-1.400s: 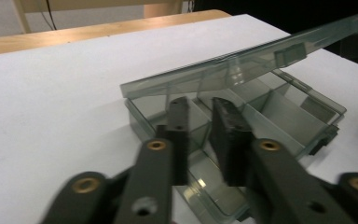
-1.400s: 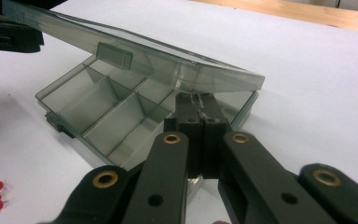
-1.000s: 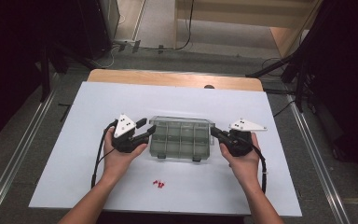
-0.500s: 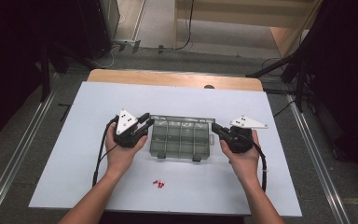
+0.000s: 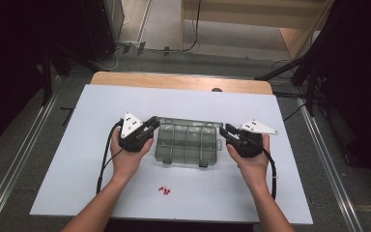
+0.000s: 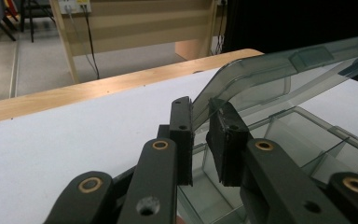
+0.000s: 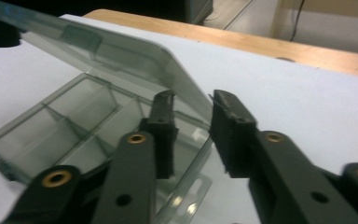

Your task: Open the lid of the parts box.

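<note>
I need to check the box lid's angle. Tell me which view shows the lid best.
The left gripper view: the clear lid rises tilted above the compartments, its corner between the left tool's jaws. The right gripper view shows the lid raised too, but blurrier. The high view looks down on the box, hiding the tilt.

A smoky grey, see-through plastic compartment box (image 5: 187,143) is seen between the black left gripper (image 5: 150,126) and black right gripper (image 5: 226,132). Small red pieces (image 5: 164,190) are spotted on the pale blue-white table sheet (image 5: 101,104), wood-brown edged beyond.
</note>
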Demonstrator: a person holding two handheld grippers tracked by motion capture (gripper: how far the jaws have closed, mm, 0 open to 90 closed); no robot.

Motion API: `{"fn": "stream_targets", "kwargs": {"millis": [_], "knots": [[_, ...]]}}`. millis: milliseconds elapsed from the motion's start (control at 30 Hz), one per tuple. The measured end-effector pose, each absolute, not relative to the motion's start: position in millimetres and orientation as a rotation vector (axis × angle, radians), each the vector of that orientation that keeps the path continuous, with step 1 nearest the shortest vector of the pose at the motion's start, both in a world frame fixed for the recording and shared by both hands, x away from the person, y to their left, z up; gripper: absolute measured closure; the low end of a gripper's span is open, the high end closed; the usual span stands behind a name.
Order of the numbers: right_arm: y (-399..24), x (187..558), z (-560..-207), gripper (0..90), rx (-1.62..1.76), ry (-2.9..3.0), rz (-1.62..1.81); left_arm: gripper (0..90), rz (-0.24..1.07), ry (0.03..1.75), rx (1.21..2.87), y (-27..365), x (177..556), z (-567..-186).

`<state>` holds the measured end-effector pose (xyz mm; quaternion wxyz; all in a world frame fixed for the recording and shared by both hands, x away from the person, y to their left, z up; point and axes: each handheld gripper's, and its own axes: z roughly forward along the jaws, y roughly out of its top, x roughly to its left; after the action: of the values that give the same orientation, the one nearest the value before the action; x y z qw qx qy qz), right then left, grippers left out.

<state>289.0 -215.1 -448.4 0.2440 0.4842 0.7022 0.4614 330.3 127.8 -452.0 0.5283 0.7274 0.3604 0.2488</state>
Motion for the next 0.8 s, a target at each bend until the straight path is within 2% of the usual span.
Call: {"fn": "stream_targets", "kwargs": {"millis": [67,267,500,800], "knots": [[-214,291,-449,69.0,1.306,1.907,1.259,78.9,0.59,0.864,1.734,128,331,-452],[-211,295,-450,79.6,1.288,1.888,1.301,78.9,0.583,0.86,1.734,128,334,-451],[-208,301,-448,84.0,1.325,1.835,1.296,78.7,0.572,0.857,1.716,129,337,-448],[-207,309,-445,84.9,1.373,1.813,1.309,78.4,0.543,0.902,1.729,127,349,-453]]}}
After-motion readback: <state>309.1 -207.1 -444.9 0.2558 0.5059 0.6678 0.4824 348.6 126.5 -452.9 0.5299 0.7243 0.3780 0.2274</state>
